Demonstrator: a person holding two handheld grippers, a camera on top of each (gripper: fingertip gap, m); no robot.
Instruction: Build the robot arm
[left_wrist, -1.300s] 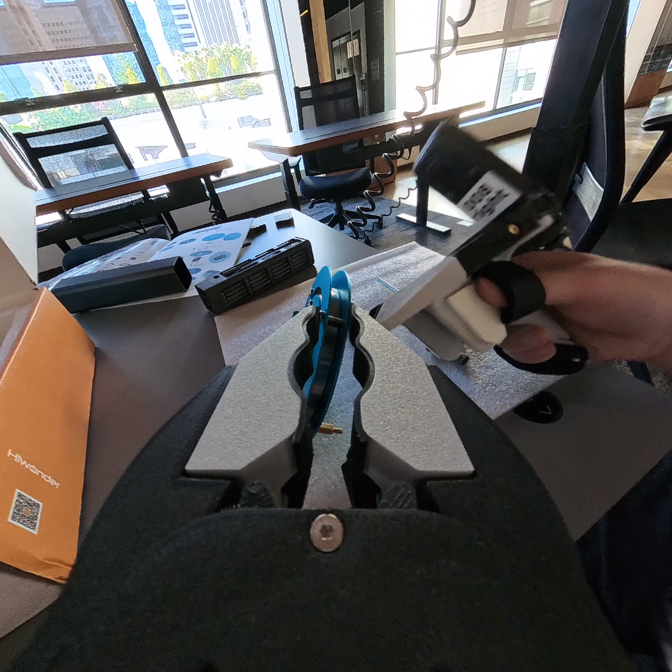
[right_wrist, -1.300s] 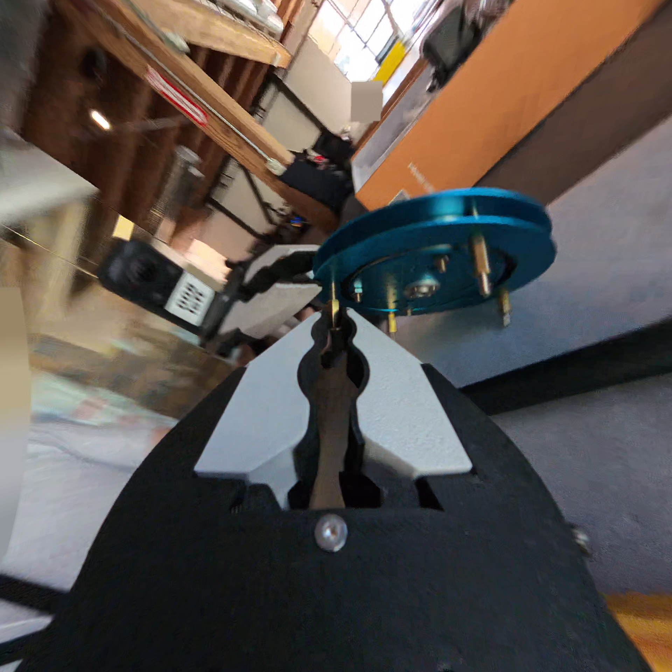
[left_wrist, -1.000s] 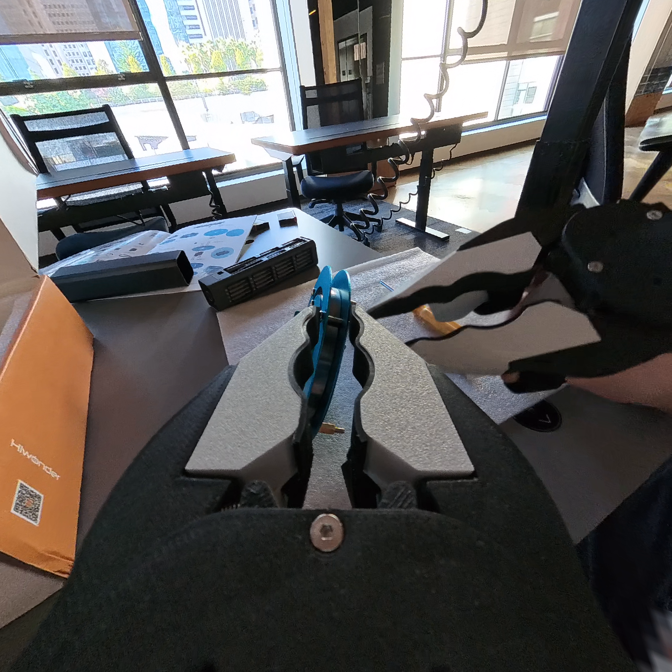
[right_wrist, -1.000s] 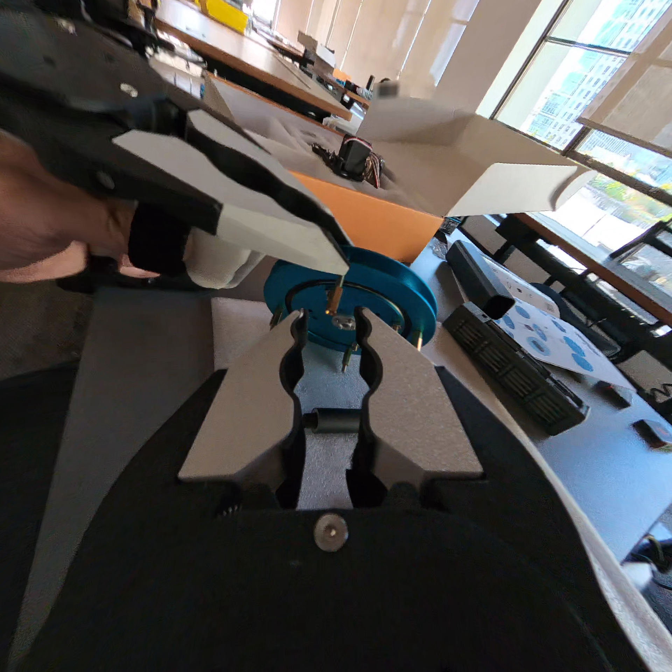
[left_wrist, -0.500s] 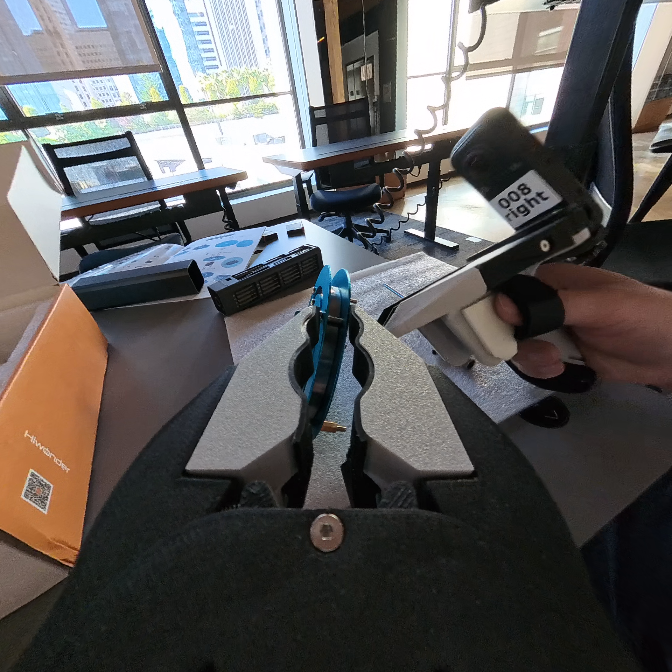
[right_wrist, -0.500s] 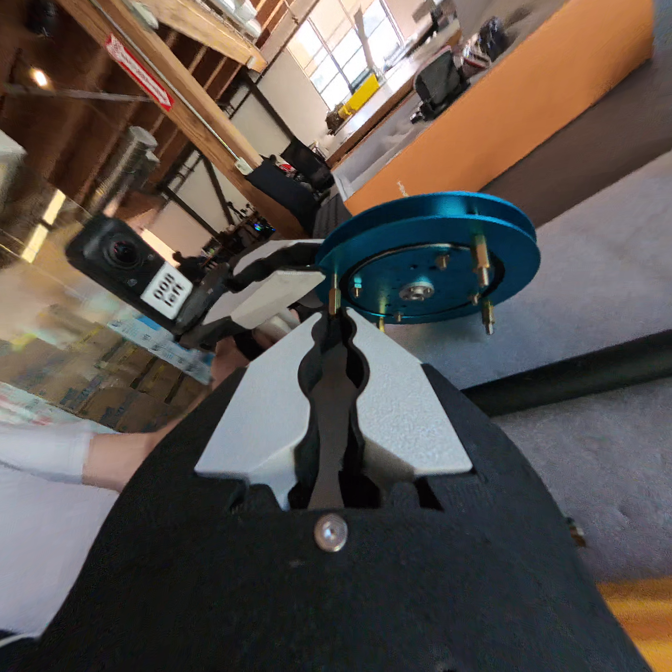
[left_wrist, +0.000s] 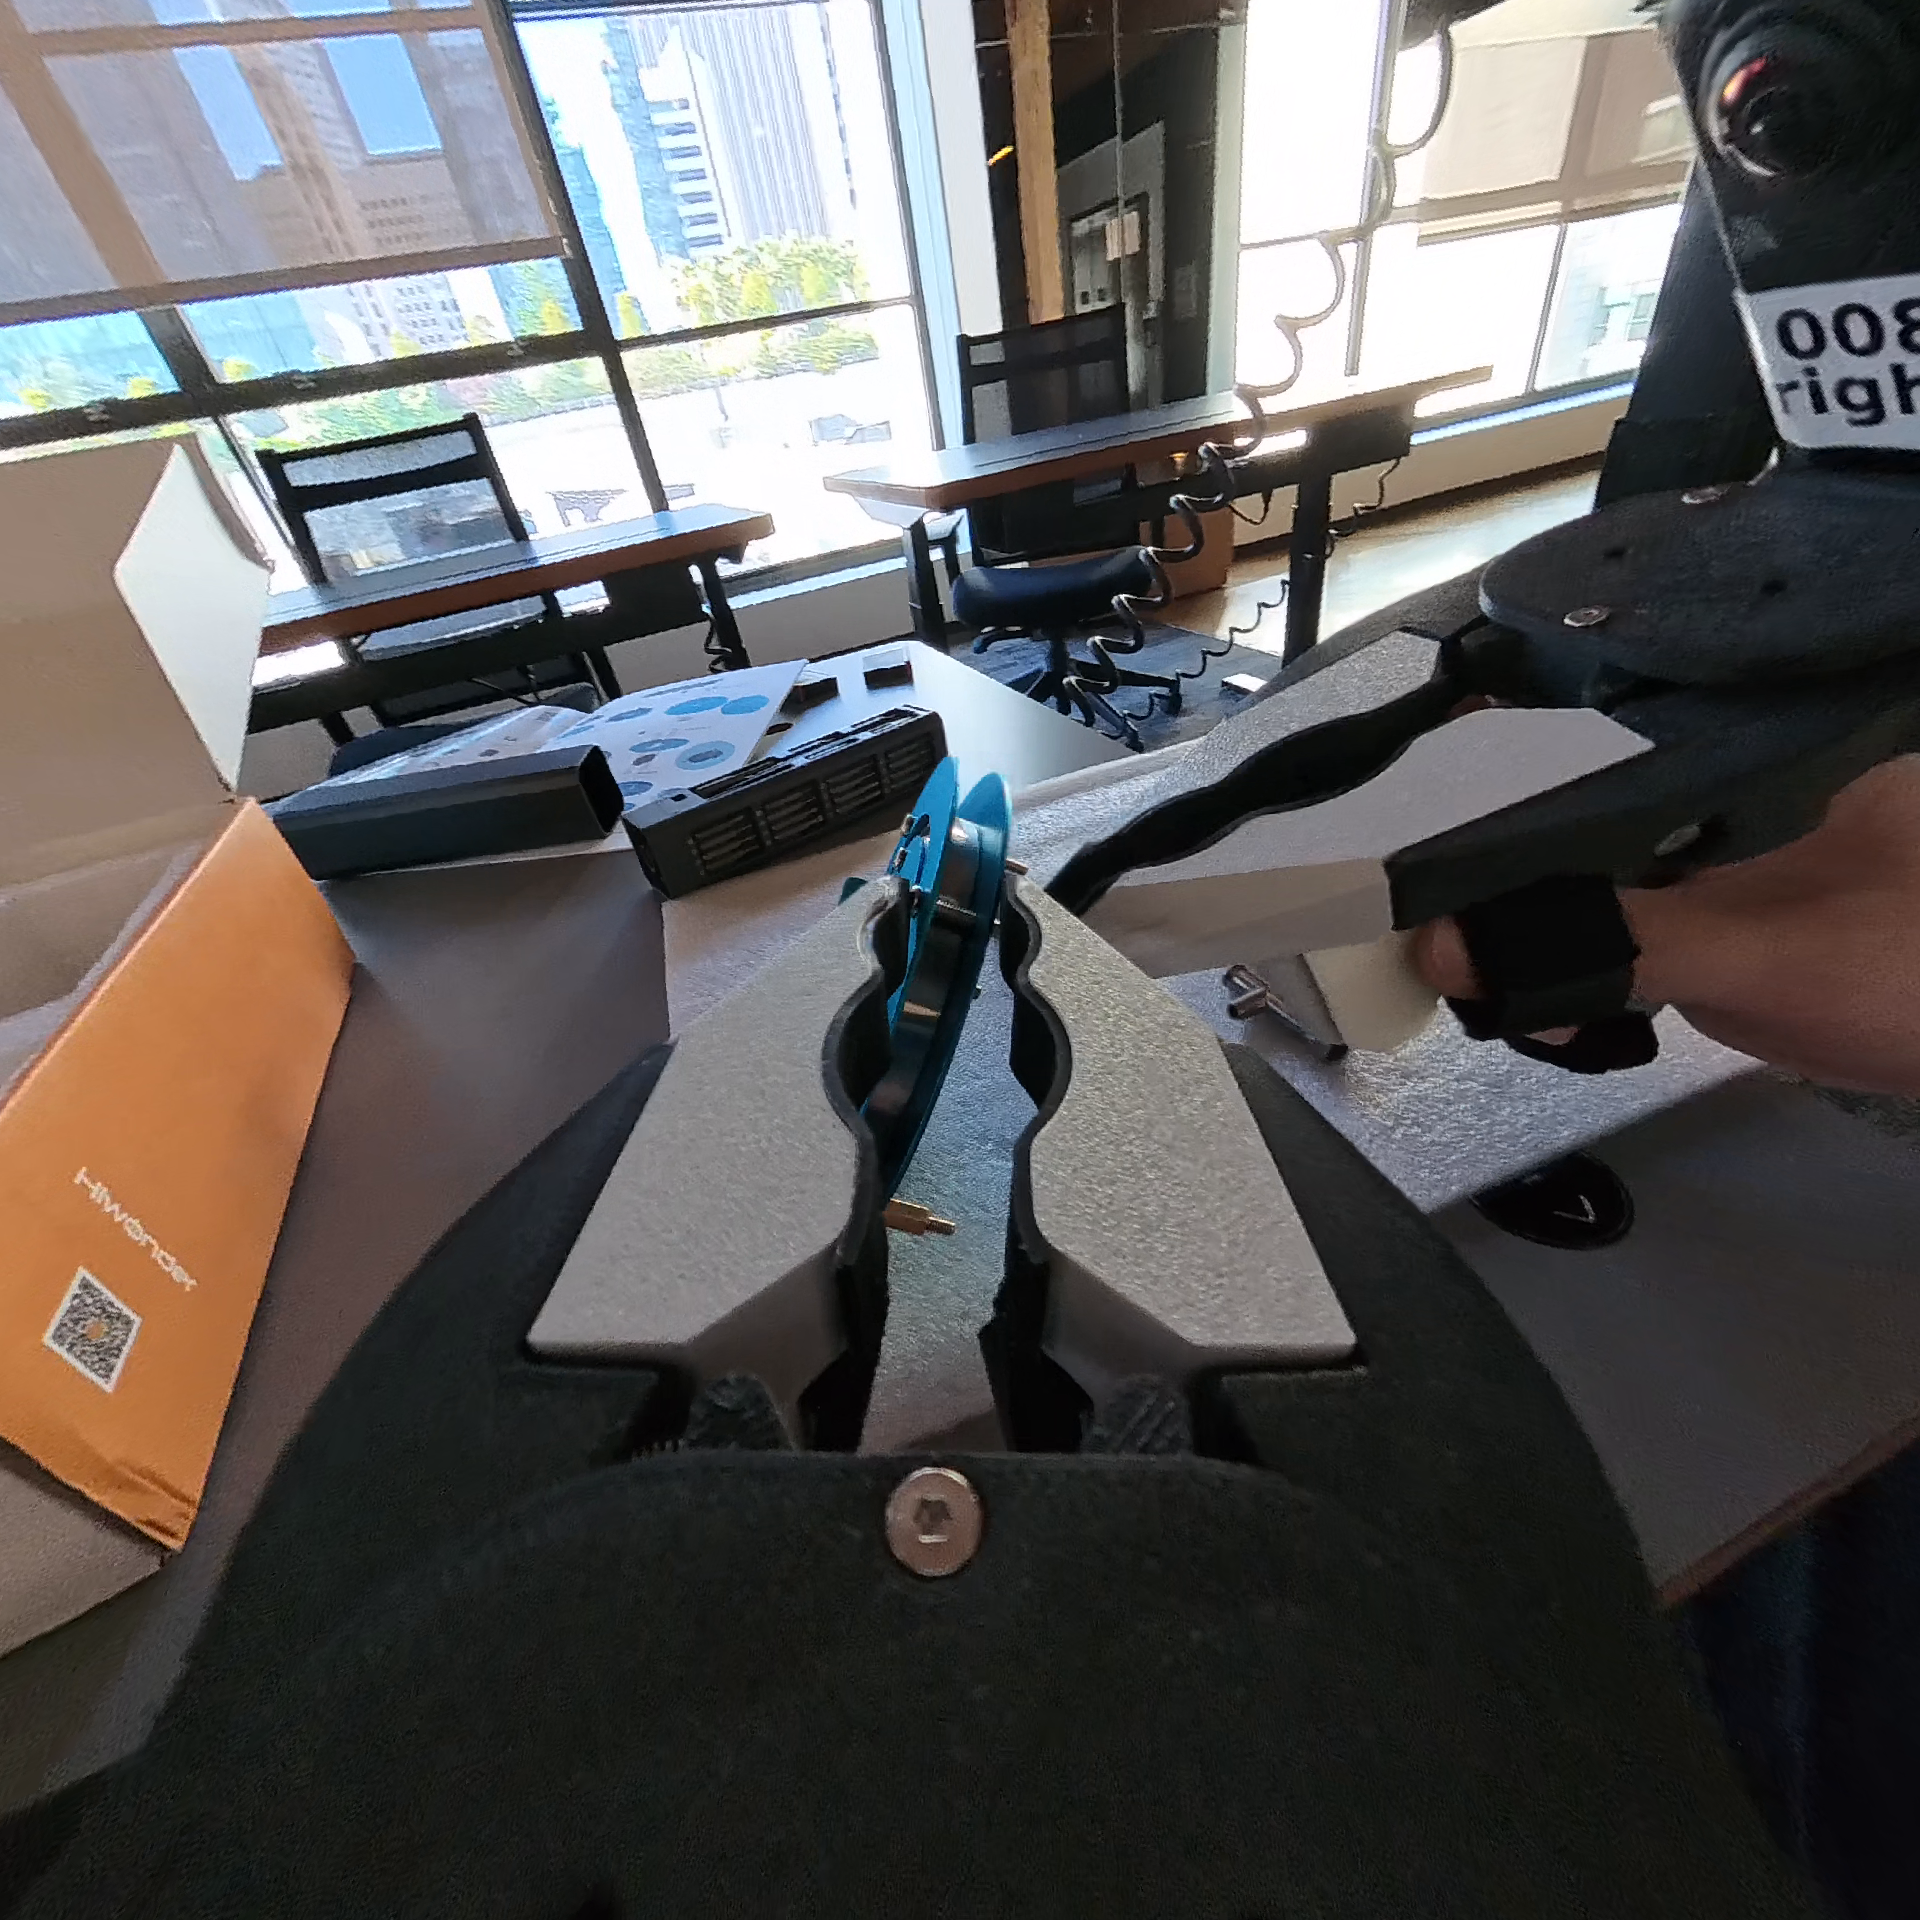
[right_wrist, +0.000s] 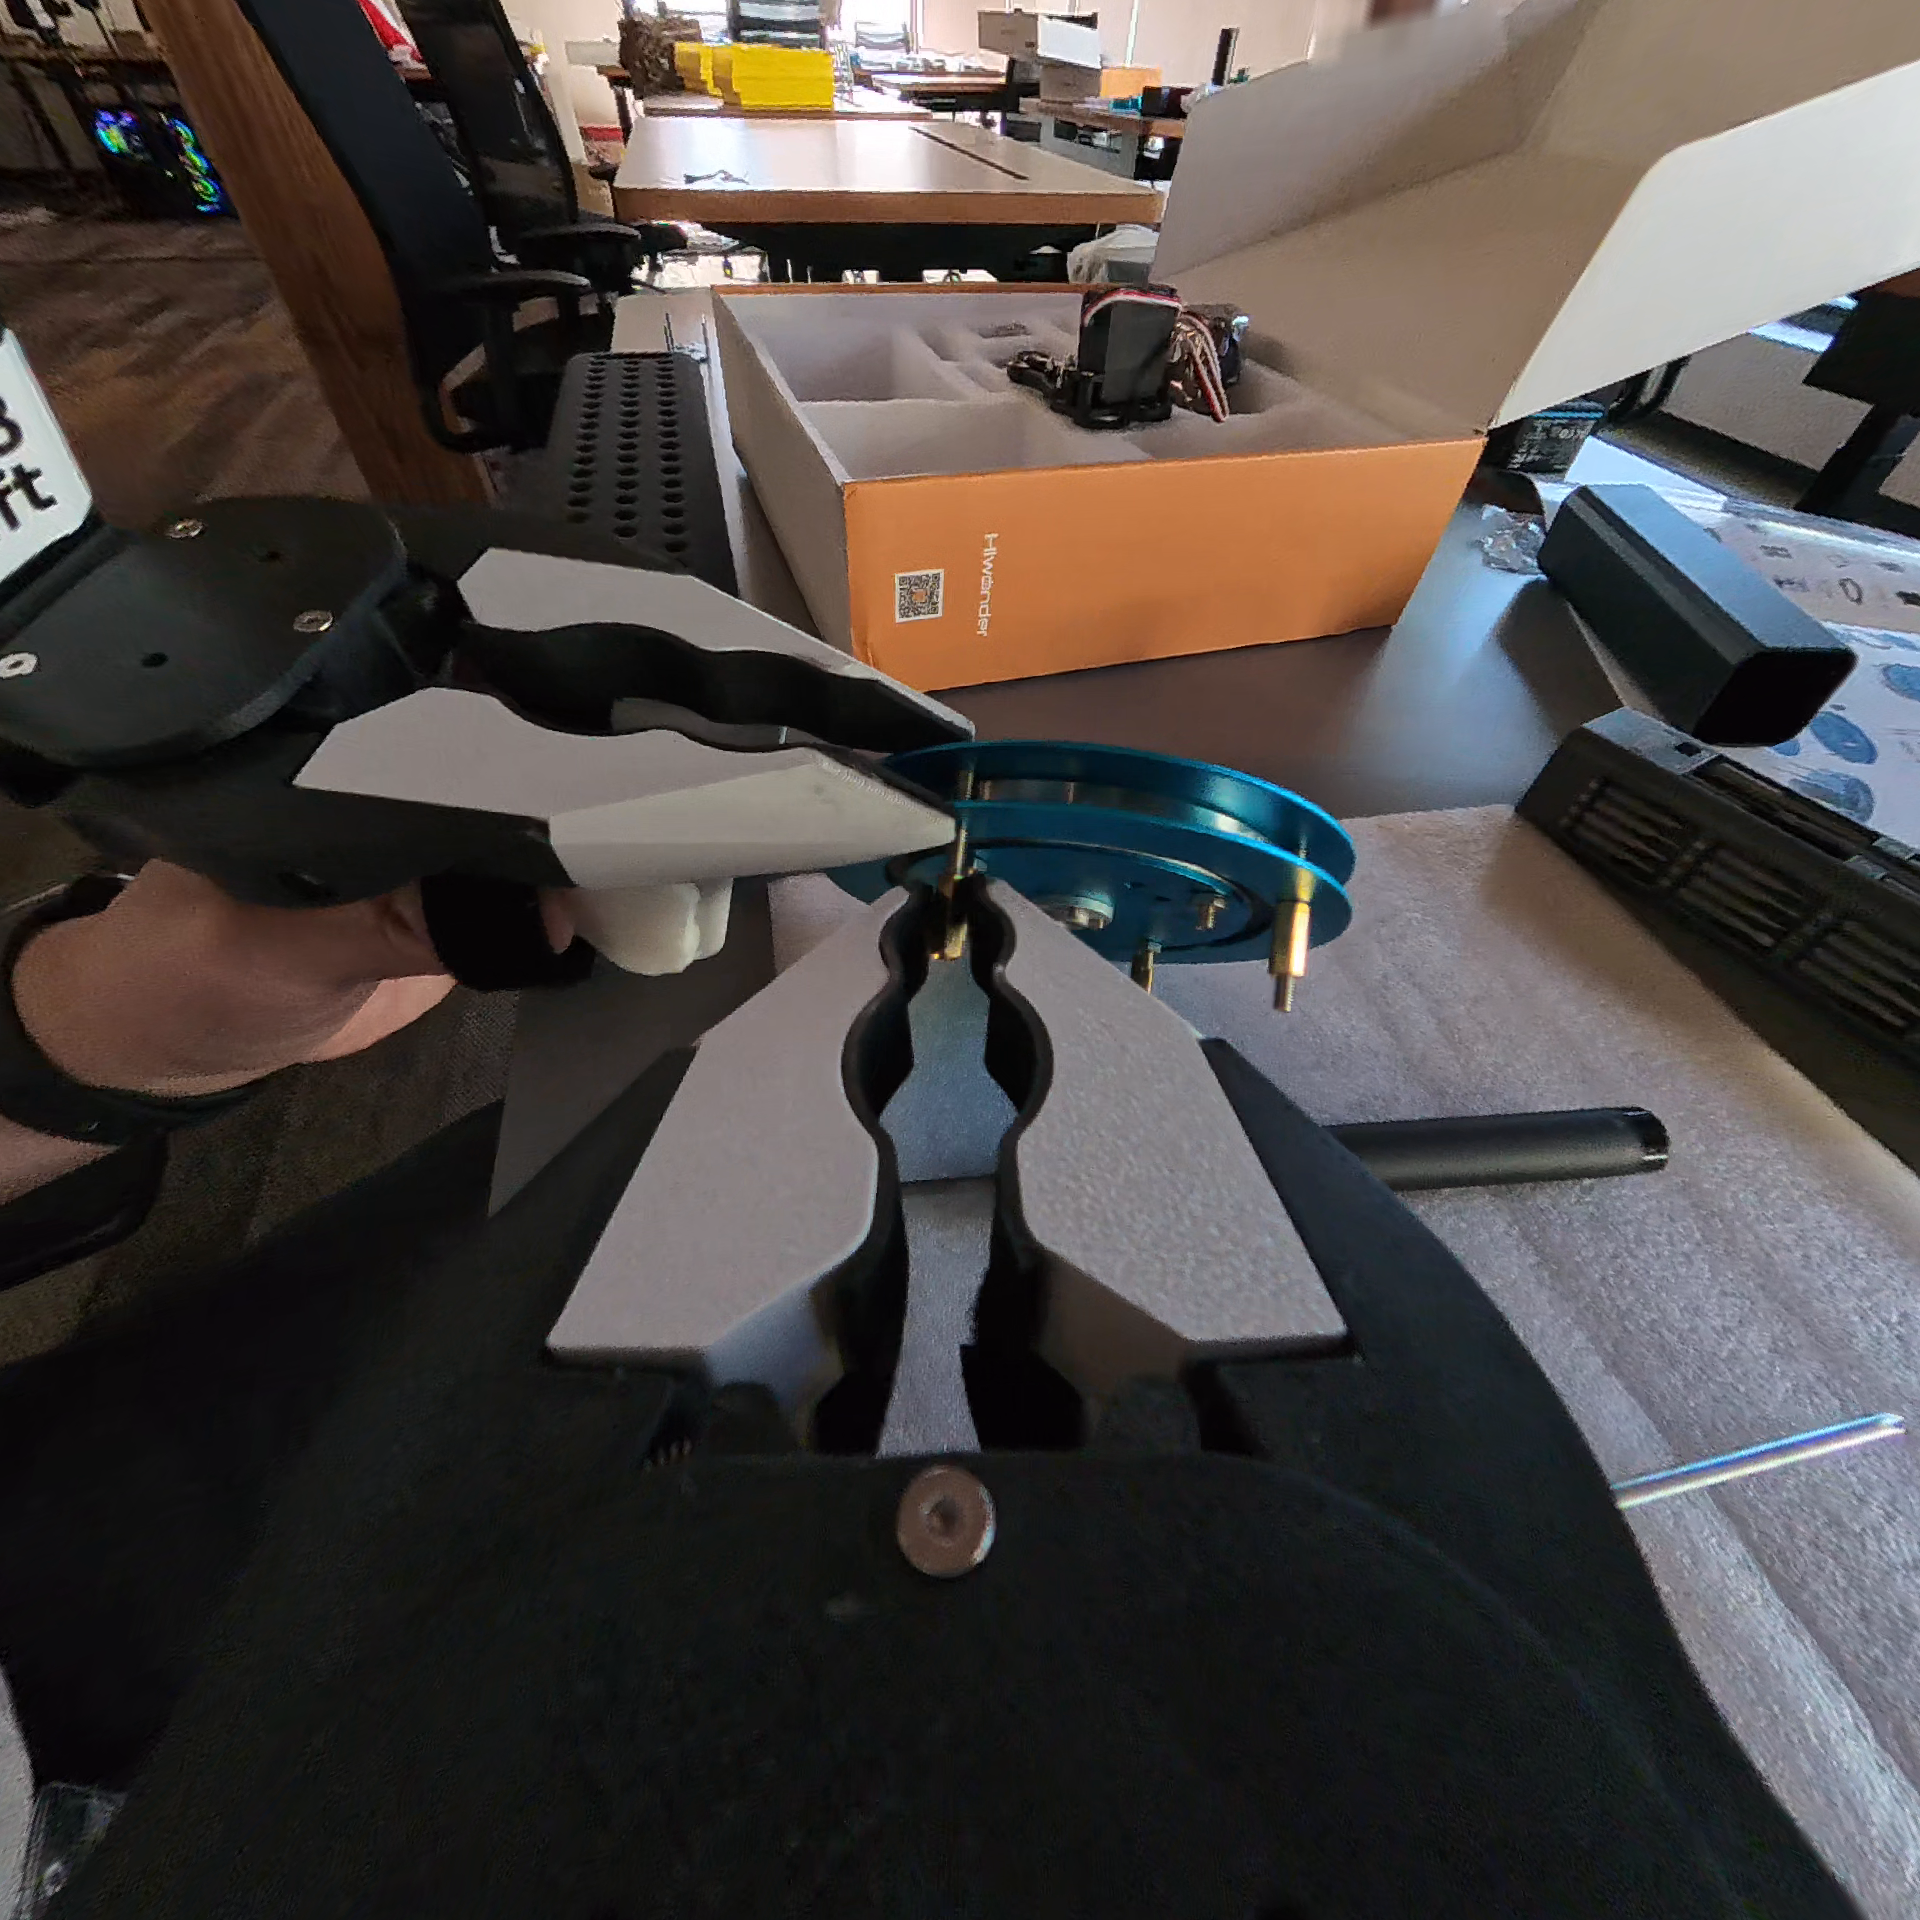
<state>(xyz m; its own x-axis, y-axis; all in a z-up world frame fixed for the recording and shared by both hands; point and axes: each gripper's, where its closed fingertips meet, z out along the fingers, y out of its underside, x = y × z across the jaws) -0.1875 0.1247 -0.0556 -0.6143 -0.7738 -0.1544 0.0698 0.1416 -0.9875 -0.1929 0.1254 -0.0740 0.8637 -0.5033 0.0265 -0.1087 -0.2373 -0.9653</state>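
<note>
A blue double-disc assembly (left_wrist: 940, 935) with brass standoffs is clamped edge-on between my left gripper's (left_wrist: 940, 904) fingers. In the right wrist view the discs (right_wrist: 1143, 831) lie flat, held at their left rim by the left gripper (right_wrist: 925, 790). My right gripper (right_wrist: 951, 909) is shut on one brass standoff (right_wrist: 948, 920) that hangs under the lower disc. In the left wrist view the right gripper (left_wrist: 1070, 894) comes in from the right, its tips against the disc's right face. A person's hand holds each gripper.
An open orange box (right_wrist: 1143, 561) with a foam insert stands behind the discs. A black square tube (right_wrist: 1694, 613) and a black vented case (right_wrist: 1745, 873) lie to the right. On the grey foam mat (right_wrist: 1558, 1299) lie a black rod (right_wrist: 1496, 1148) and a thin metal rod (right_wrist: 1766, 1460). My left and right fingertips are right by each other. From either gripper's tips it is about 15 centimetres to the black rod (right_wrist: 1496, 1148).
The right gripper has rolled back and forth about the standoff and now sits level, still at the disc. The left gripper has kept its hold on the discs and risen slightly.
</note>
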